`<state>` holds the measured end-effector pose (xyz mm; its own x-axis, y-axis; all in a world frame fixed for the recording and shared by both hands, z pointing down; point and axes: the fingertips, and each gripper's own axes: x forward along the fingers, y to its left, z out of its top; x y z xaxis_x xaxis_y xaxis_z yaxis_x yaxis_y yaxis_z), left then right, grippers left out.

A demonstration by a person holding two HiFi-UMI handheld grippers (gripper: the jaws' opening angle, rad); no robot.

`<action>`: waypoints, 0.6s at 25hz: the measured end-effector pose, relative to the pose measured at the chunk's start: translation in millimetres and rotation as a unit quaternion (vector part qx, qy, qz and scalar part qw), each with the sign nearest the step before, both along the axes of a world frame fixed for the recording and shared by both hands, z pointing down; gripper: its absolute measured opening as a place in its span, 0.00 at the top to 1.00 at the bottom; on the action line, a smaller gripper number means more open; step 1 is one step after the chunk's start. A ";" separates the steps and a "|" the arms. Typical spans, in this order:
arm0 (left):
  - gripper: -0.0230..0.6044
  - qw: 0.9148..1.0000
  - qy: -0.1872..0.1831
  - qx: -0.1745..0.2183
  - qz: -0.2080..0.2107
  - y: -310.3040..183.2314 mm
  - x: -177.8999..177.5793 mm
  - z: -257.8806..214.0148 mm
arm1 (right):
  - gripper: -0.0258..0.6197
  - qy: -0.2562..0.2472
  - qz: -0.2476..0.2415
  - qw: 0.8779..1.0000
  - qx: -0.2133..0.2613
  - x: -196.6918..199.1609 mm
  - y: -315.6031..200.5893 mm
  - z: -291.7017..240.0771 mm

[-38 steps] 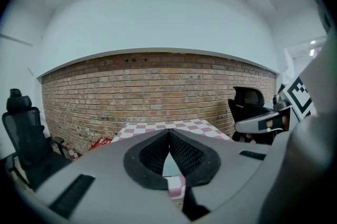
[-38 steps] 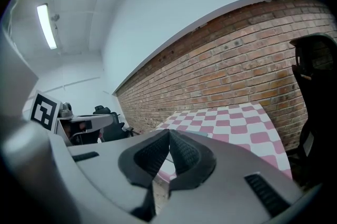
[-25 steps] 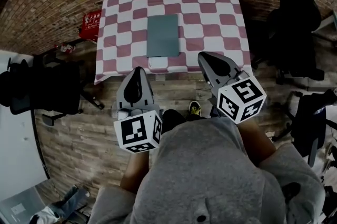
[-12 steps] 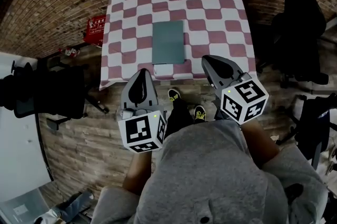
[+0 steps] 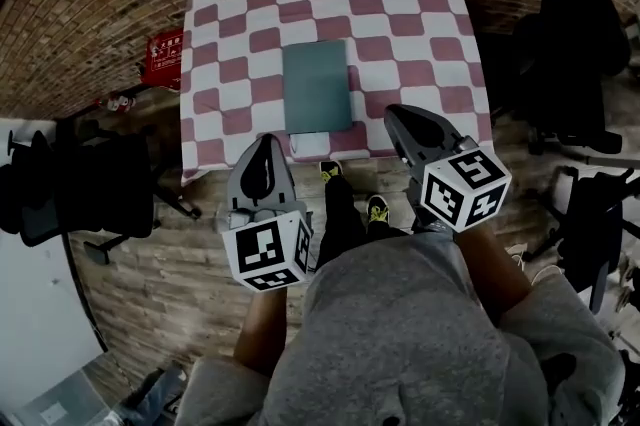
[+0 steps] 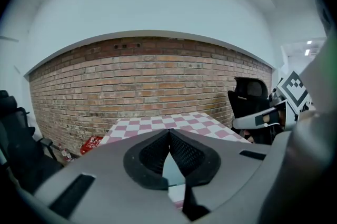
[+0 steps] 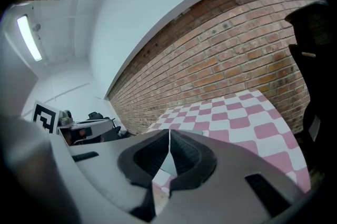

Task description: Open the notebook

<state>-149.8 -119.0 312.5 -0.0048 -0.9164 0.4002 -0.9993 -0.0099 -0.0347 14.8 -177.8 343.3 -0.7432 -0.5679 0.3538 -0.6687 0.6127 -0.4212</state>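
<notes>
Two grippers hover just off the near edge of the checkered bench, both empty. The left gripper is clenched shut, the grey-green notebook lies closed by the middle of that near edge, and the right gripper is clenched shut too.

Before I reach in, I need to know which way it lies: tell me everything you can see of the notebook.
The notebook is a plain grey-green rectangle with a matte cover that shows no print or marking. It is closed and lies flat on the pink and white checked tablecloth, near the middle of the table's near edge, with its long sides running away from the person. Only the cloth touches it. The head view does not show which side has the spine.
</notes>
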 end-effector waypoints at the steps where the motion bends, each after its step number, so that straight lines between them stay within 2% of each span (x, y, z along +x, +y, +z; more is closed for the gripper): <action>1: 0.95 1.000 0.001 -0.002 0.000 -4.2 -3.7 3.5 | 0.92 -0.001 0.000 1.000 -0.006 -2.8 -3.3 4.0; 15: 0.95 0.998 0.028 -0.060 -0.003 -37.4 -36.0 61.5 | 0.90 0.001 0.007 0.997 -0.081 -30.4 -18.5 57.0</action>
